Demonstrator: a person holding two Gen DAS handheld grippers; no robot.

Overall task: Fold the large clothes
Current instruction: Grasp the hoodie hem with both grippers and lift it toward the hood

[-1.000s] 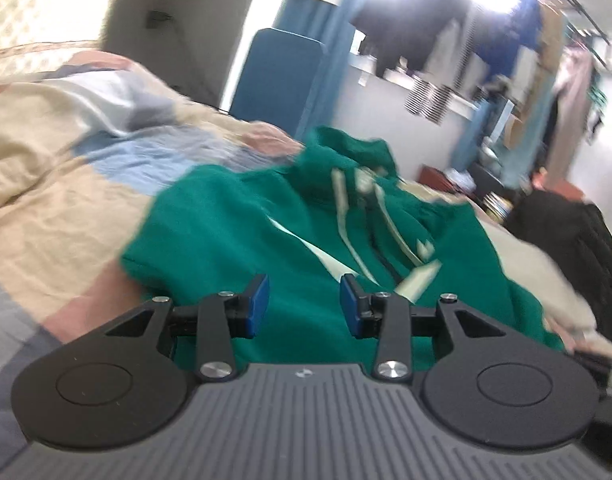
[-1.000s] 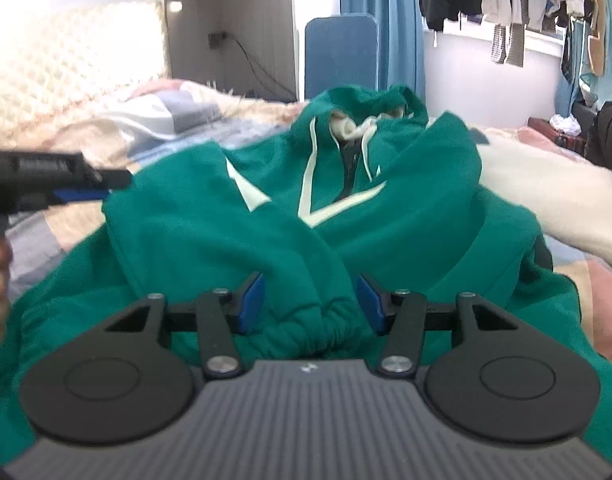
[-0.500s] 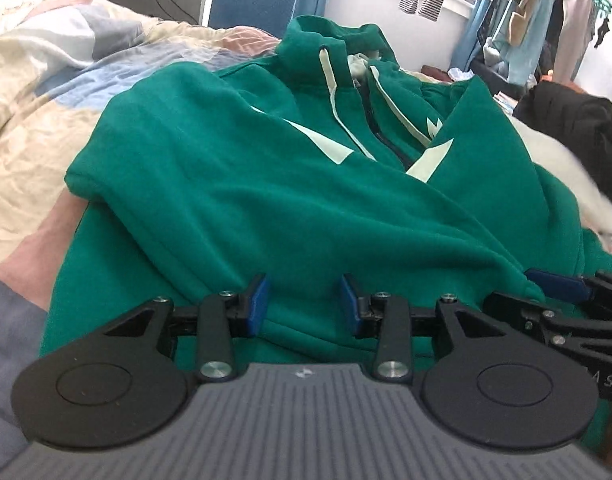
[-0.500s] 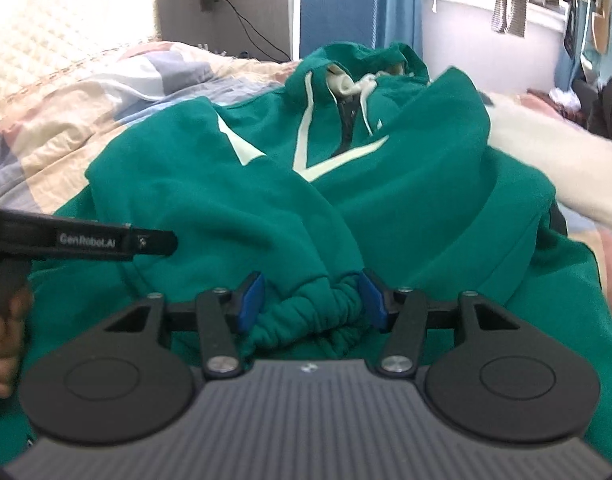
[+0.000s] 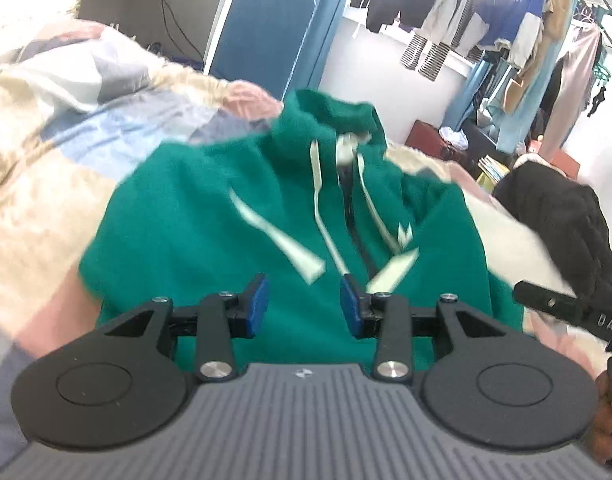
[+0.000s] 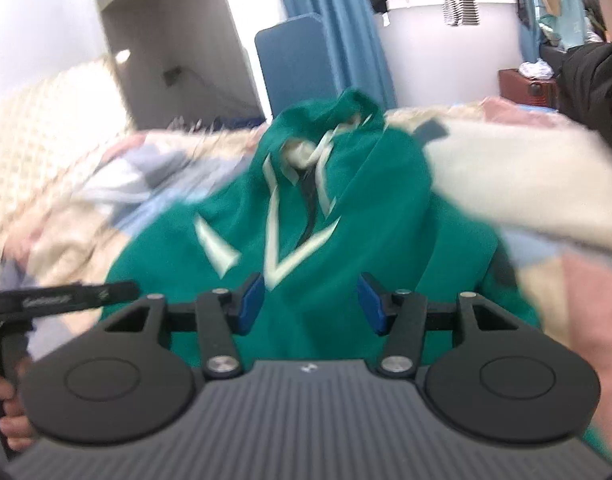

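A green zip hoodie (image 5: 210, 216) with pale drawstrings and pale stripes lies on the bed, sleeves folded in over the chest, hood at the far end. It also shows in the right wrist view (image 6: 370, 216). My left gripper (image 5: 304, 306) is open and empty above the hoodie's lower part. My right gripper (image 6: 310, 306) is open and empty above the same area. The right gripper's body shows at the right edge of the left view (image 5: 574, 312). The left gripper's body shows at the left edge of the right view (image 6: 62, 300). Both views are blurred.
A patchwork quilt (image 5: 46, 152) covers the bed. A cream blanket (image 6: 526, 184) and a black jacket (image 5: 554, 216) lie to the right. A blue padded board (image 5: 262, 36) stands behind the bed. Clothes hang on a rack (image 5: 506, 28) at the back.
Both grippers have lifted and pulled back from the hoodie. The right gripper's jaws had the bunched cuff between them and are now empty. Both views now tilt upward.
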